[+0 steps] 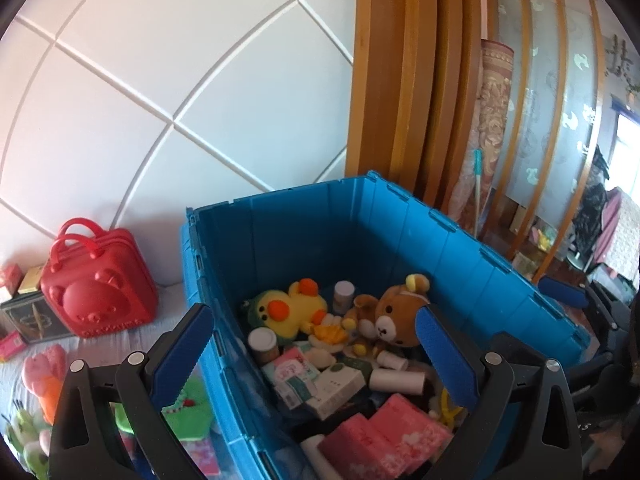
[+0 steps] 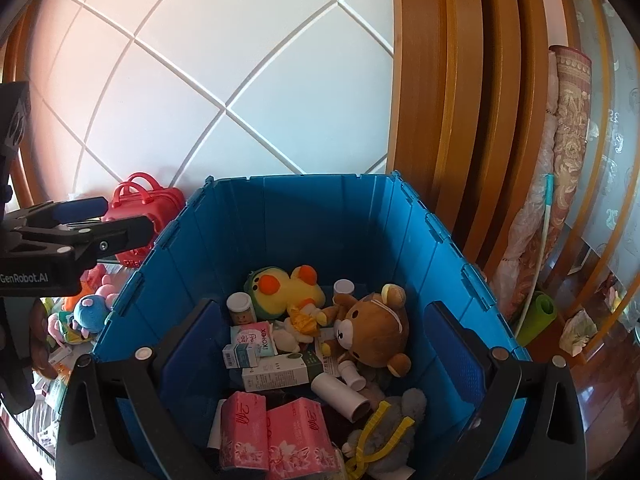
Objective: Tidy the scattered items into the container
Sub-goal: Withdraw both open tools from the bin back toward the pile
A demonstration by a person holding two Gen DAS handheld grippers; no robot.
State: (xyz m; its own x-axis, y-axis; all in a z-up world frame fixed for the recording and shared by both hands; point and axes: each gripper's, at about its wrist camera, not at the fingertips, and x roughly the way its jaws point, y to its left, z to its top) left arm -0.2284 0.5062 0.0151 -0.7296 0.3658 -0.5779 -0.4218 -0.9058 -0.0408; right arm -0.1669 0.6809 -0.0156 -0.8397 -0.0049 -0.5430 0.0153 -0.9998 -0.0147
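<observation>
While both spread wide and empty, right hand-held gripper [image 2: 320, 344] above blue container [image 2: 320, 216], left hand-held gripper [image 1: 316, 344] over its rim.

Both wrist views look steeply down, close over the near rim of the blue crate [image 1: 304, 236]. Left view sits further left, catching the red case [image 1: 100, 284]. Both share the bear plush [image 2: 374, 326] and white panelled wall [image 2: 224, 80].

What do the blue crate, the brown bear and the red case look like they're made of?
Blue crate: apparently rigid moulded plastic, given the ribbed panels and a slight sheen.
Brown bear: soft plush fabric, with a fuzzy matte surface and stitched face.
Red case: probably hard glossy plastic, with an embossed bear face and moulded handles.
</observation>
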